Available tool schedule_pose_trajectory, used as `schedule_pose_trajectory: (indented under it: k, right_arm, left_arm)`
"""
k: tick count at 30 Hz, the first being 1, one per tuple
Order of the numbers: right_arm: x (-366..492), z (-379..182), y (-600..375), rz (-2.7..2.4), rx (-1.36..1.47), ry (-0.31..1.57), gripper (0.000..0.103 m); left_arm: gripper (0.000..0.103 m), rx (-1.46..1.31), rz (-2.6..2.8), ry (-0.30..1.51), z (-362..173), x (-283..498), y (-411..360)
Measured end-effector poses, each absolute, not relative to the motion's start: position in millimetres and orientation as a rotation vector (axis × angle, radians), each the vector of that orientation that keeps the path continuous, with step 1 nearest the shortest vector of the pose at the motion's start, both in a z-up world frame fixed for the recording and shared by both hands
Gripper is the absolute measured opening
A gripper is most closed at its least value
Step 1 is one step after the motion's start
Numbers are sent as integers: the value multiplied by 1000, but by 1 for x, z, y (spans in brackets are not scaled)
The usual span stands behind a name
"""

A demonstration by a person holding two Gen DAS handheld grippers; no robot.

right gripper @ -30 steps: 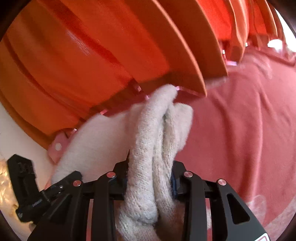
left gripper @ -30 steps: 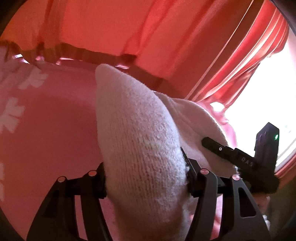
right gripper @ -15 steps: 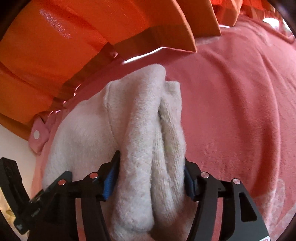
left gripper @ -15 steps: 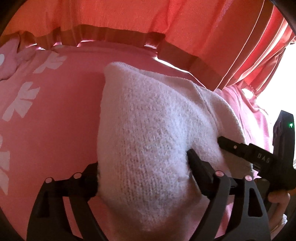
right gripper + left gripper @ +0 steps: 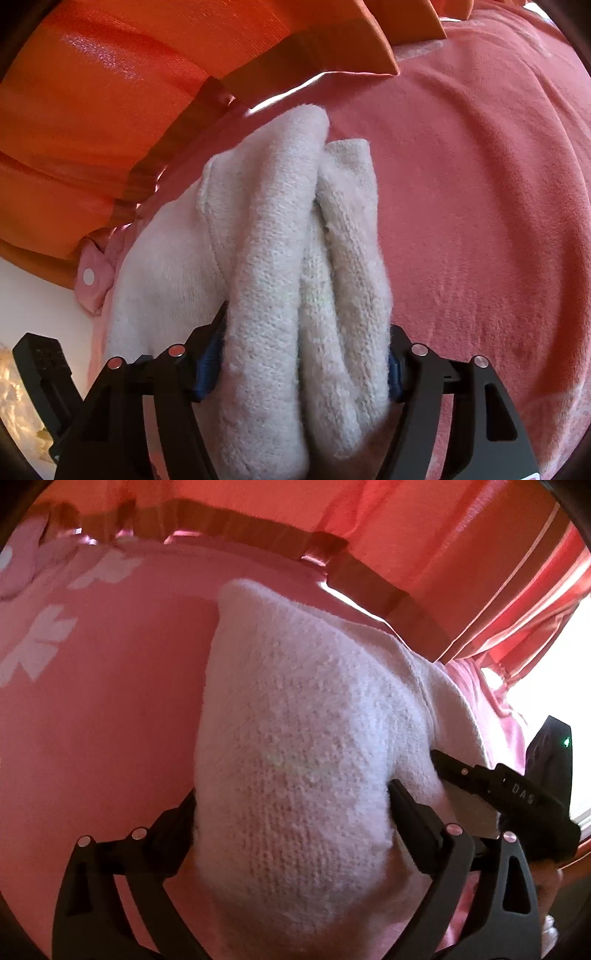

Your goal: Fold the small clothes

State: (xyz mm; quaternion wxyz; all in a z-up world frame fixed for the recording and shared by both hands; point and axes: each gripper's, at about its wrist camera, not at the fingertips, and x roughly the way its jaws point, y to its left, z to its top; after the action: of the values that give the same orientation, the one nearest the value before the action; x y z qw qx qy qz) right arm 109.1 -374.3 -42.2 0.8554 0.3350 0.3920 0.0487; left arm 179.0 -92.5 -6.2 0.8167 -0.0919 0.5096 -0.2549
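Left gripper: black slotted frame, silver screw heads; right gripper: black, blue-padded jaws.

Pink bedspread with white flower prints; orange pleated curtains behind; bright daylight from window at right.

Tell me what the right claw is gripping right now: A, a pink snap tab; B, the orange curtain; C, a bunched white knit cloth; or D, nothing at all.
C: the right claw is shut on a bunched white knit cloth, which fills the gap between its fingers, while the orange curtain hangs behind, untouched.
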Motion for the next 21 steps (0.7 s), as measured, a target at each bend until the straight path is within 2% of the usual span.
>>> schedule_pose_trajectory:
  k: [11, 13, 14, 16, 21]
  right_arm:
    - [107, -42, -372, 92, 693, 812, 65]
    - [106, -40, -370, 91, 686, 801, 58]
    - [105, -37, -367, 88, 672, 792, 55]
    - [102, -30, -361, 79, 630, 772, 44]
    - [87, -6, -351, 78, 574, 679, 36]
  left_arm:
    - [94, -208, -548, 1097, -9, 178, -91]
    - [93, -205, -556, 1098, -9, 178, -91]
    - [87, -204, -571, 1093, -8, 177, -91]
    - [76, -205, -605, 1085, -4, 177, -93]
    - [57, -208, -639, 1045, 15, 175, -88]
